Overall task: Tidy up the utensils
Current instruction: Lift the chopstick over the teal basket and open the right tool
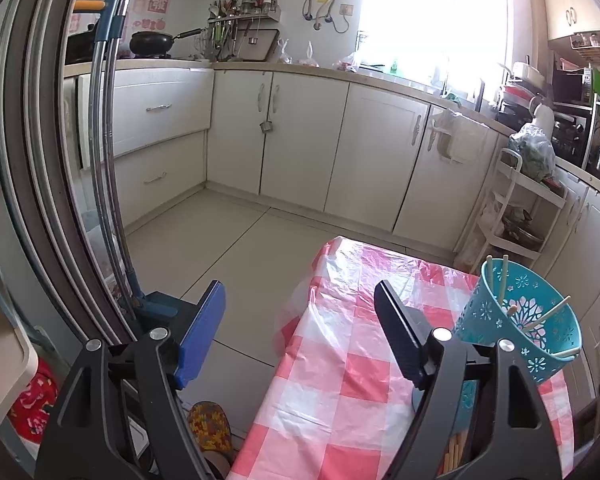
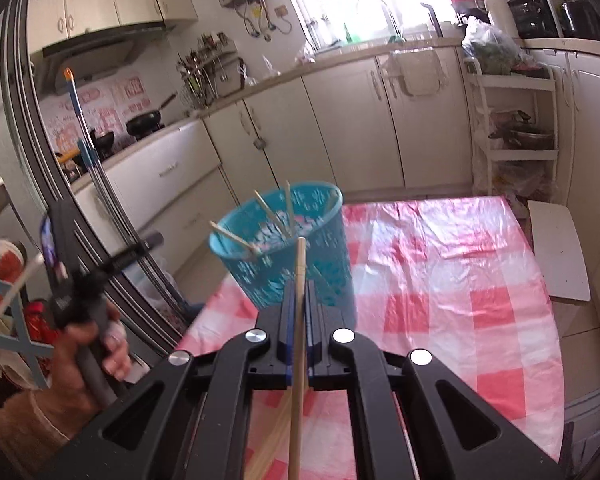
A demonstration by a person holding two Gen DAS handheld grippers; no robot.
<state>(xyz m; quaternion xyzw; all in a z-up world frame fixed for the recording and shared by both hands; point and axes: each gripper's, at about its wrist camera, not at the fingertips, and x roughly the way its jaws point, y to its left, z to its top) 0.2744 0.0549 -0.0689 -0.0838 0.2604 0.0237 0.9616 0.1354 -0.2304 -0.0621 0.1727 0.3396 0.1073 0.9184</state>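
A teal perforated holder [image 2: 284,248] stands on the table's pink checked cloth [image 2: 460,280] near its left edge, with several pale chopsticks leaning inside it. My right gripper [image 2: 299,294] is shut on one wooden chopstick [image 2: 298,392], held upright just in front of the holder's rim. More chopsticks [image 2: 274,436] lie on the cloth beneath that gripper. In the left wrist view the holder [image 1: 520,320] sits to the right of my left gripper [image 1: 300,332], which hangs open and empty over the table's edge. A hand [image 2: 88,356] grips the left tool.
A mop [image 1: 112,160] leans on the sliding door frame at the left. White cabinets [image 1: 300,136] line the far walls, and a white shelf trolley [image 1: 520,216] stands past the table's far corner. A white board [image 2: 560,252] lies off the table's right side.
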